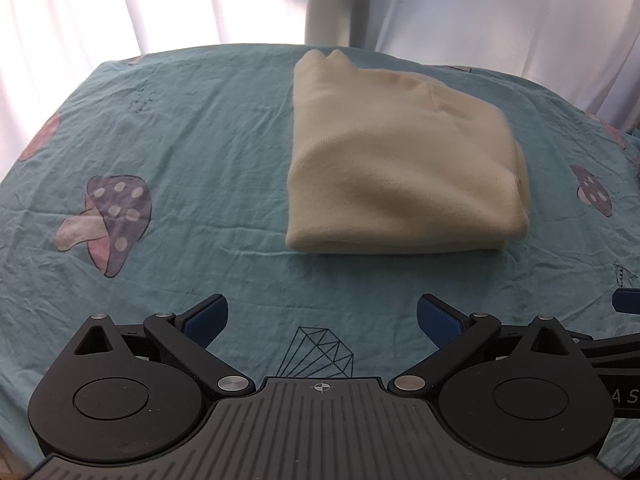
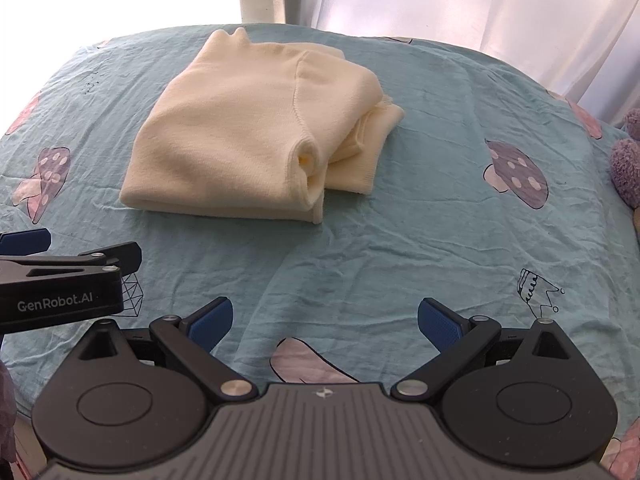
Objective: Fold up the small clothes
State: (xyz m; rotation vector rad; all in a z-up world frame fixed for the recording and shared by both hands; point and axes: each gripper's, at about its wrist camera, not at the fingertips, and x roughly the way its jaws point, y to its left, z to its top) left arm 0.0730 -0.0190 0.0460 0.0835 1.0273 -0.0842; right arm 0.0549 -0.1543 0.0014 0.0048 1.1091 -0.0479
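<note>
Both hand-held grippers, left [image 1: 322,318] and right [image 2: 325,320], hover spread and empty over the mushroom-print bedsheet [image 2: 400,248]. The cream garment [image 2: 256,132] sits folded beyond; any nudge could spill that loose right-hand layer open.

The folded garment [image 2: 224,128] is plain cream, pale yellow in its inner folds; the sheet [image 1: 192,128] under it is teal, printed with mushrooms [image 1: 108,220] whose caps are dusky purple with pink dots and whose stems are pink, and with a diamond [image 1: 320,354] and a crown [image 2: 536,288] drawn in thin black outline; both grippers are black with blue pads [image 2: 438,326]; the curtains [image 1: 120,4] are white; a fuzzy lilac toy [image 2: 628,160] shows at the right edge
</note>
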